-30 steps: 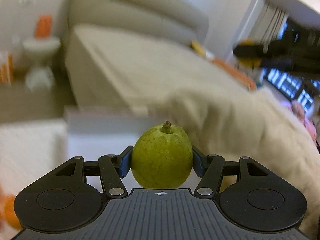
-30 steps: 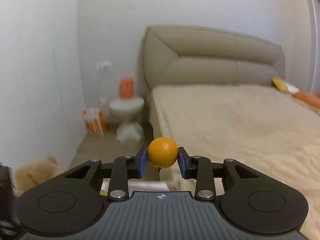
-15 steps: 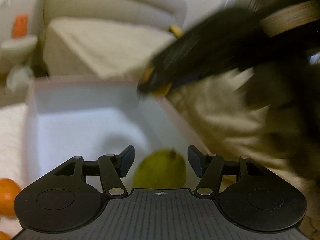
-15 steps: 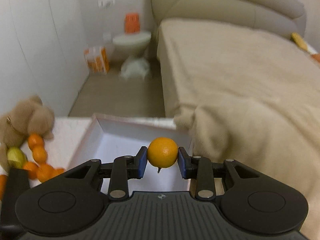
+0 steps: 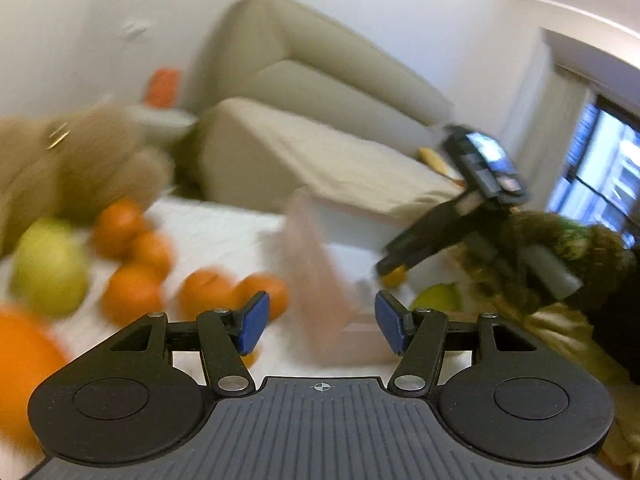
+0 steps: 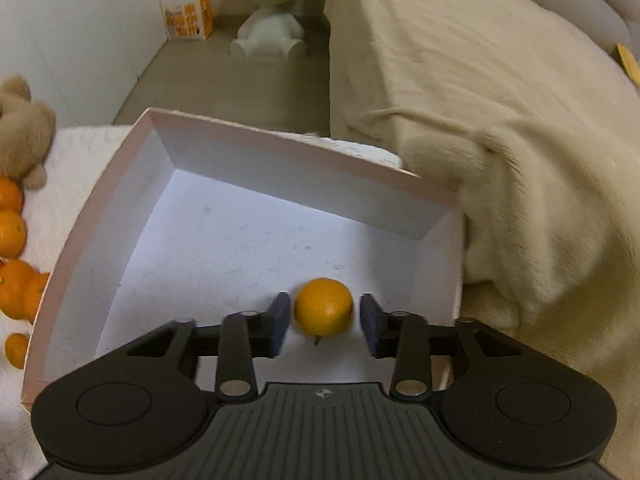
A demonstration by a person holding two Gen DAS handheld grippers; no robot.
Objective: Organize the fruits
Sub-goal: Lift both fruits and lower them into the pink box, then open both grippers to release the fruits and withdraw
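Note:
My right gripper (image 6: 324,322) points down into the pink-rimmed white box (image 6: 100,208). Its jaws are opening, and a small orange (image 6: 324,312) sits on the box floor between the pads with a gap on each side. My left gripper (image 5: 320,322) is open with nothing between its pads, aimed at the box's left wall (image 5: 312,264). In this blurred view, several loose oranges (image 5: 132,292) and a yellow-green fruit (image 5: 50,268) lie to its left. A green fruit (image 5: 436,296) rests inside the box, below the right gripper (image 5: 394,272).
A brown teddy bear (image 6: 20,136) sits at the table's left beside more oranges (image 6: 12,228). A beige bed (image 6: 480,80) with a hanging blanket presses against the box's right side. A person's dark fuzzy sleeve (image 5: 560,260) reaches in from the right.
My left gripper let the green fruit go into the box and swung left toward the fruit pile. My right gripper came down into the box and parted its pads from the orange.

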